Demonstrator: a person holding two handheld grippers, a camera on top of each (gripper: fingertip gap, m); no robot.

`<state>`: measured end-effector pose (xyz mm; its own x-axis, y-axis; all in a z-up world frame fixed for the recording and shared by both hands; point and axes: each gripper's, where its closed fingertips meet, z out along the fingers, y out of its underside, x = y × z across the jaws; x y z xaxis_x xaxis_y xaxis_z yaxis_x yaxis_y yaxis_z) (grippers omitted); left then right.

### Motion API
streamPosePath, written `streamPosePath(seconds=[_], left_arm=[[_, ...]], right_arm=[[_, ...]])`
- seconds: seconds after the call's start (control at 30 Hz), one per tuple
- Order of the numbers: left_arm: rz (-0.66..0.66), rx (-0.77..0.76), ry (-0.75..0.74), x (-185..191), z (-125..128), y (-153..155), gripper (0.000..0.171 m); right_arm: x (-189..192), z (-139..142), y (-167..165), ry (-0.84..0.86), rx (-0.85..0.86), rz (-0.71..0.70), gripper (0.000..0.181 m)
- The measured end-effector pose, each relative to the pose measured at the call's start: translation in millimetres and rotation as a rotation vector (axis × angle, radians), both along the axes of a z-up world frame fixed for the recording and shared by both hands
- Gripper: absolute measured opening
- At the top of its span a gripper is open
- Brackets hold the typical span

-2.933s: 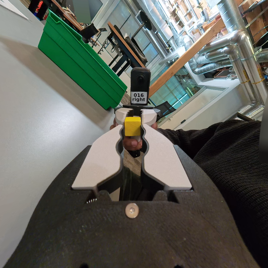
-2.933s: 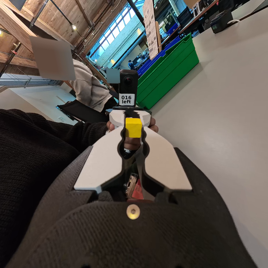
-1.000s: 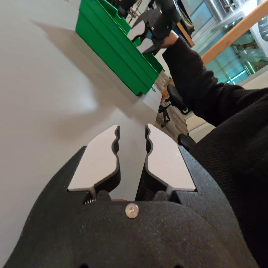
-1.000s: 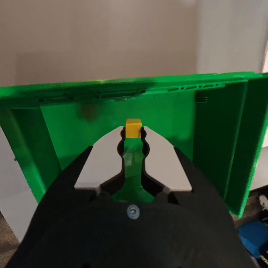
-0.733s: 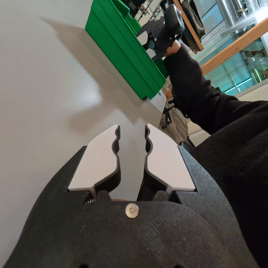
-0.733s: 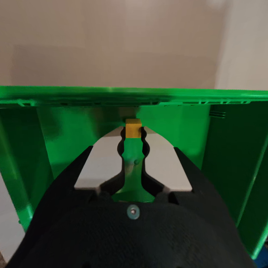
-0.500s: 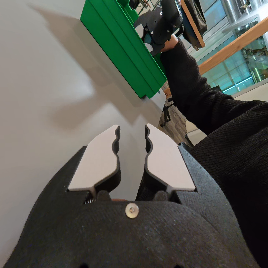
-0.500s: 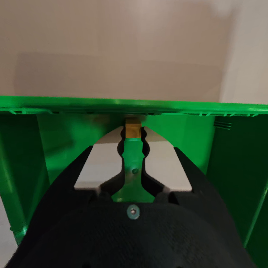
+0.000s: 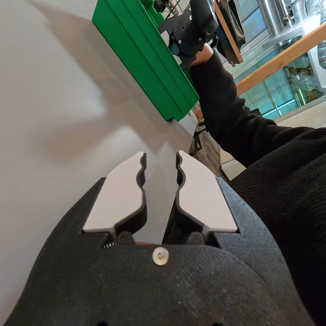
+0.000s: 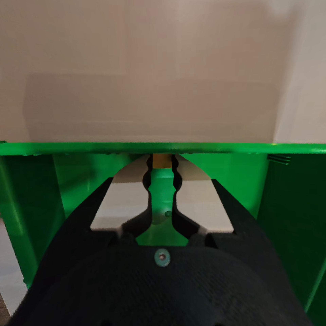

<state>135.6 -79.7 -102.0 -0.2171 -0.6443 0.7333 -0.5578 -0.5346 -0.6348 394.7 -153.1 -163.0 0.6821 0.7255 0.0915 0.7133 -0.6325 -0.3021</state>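
My right gripper (image 10: 162,159) is shut on a small yellow cube (image 10: 162,161) and reaches down inside a green plastic bin (image 10: 123,147), its tips close under the far rim. In the left wrist view the same bin (image 9: 144,58) stands on the grey table (image 9: 53,105), with the right gripper's black body (image 9: 189,38) and a hand in a black sleeve (image 9: 222,95) over its near end. My left gripper (image 9: 160,156) is open and empty, held low over the table's near edge, well short of the bin.
The table edge runs just right of my left gripper, with floor and an office chair base (image 9: 199,139) beyond. A wooden beam (image 9: 282,54), glass walls and a desk lie behind the bin. The bin's inner walls (image 10: 291,211) close in around my right gripper.
Both grippers held the cube together; my left let go and drew back open. My right carried the cube over the bin and has sunk deeper inside, the rim rising toward the cube.
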Motion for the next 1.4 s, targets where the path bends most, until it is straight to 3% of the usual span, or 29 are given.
streamPosePath(seconds=[0.17, 0.3, 0.5, 0.6, 0.7, 0.77, 0.87, 0.93, 1.0, 1.1, 1.2, 1.27, 1.33, 1.4], left_arm=[[0.031, 0.002, -0.023, -1.3, 1.7, 4.5, 0.029], [0.045, -0.014, -0.040, -3.6, 4.9, 7.4, 0.029], [0.054, -0.037, -0.061, -10.2, 5.6, 9.3, 0.029], [0.056, -0.020, -0.086, -16.8, 8.9, 11.3, 0.029], [0.065, 0.018, -0.108, -24.8, 10.2, 15.8, 0.028], [0.076, 0.024, -0.126, -28.8, 12.0, 19.2, 0.028], [0.107, -0.010, -0.164, -31.7, 16.8, 23.4, 0.028], [0.125, -0.037, -0.193, -35.2, 20.6, 24.0, 0.029], [0.130, -0.030, -0.213, -41.1, 22.7, 25.0, 0.029], [0.175, 0.041, -0.213, -51.2, 29.9, 40.0, 0.027], [0.235, 0.120, -0.275, -69.9, 61.4, 70.1, 0.027], [0.312, 0.202, -0.308, -89.2, 85.9, 103.8, 0.028], [0.396, 0.319, -0.323, -113.8, 108.4, 146.3, 0.029], [0.478, 0.474, -0.287, -140.2, 124.9, 196.3, 0.030]], right_arm=[[1.0, -0.8, 0.2, -0.018, 0.001, -0.011, 0.022], [5.6, -0.2, -4.9, -0.048, -0.015, -0.041, 0.033], [5.7, 28.5, -8.1, -0.015, 0.107, -0.098, 0.037], [-4.0, 68.1, -12.8, 0.077, 0.259, -0.167, 0.036], [-30.8, 128.2, -18.4, 0.207, 0.488, -0.227, 0.035], [-46.4, 163.8, -25.8, 0.138, 0.646, -0.295, 0.032], [-95.6, 205.1, -39.2, 0.044, 0.948, -0.333, 0.028], [-143.9, 220.0, -41.3, 0.143, 1.150, -0.329, 0.021], [-188.7, 218.2, -35.7, 0.361, 1.255, -0.352, 0.017], [-237.9, 183.5, -9.8, 0.752, 1.108, -0.483, 0.026], [-272.9, 161.9, 12.4, 1.036, 0.958, -0.572, 0.043], [-284.8, 150.5, 25.1, 1.085, 0.898, -0.615, 0.048], [-287.5, 134.4, 38.6, 1.056, 0.871, -0.678, 0.036], [-285.2, 119.5, 49.4, 1.021, 0.864, -0.758, 0.037]])
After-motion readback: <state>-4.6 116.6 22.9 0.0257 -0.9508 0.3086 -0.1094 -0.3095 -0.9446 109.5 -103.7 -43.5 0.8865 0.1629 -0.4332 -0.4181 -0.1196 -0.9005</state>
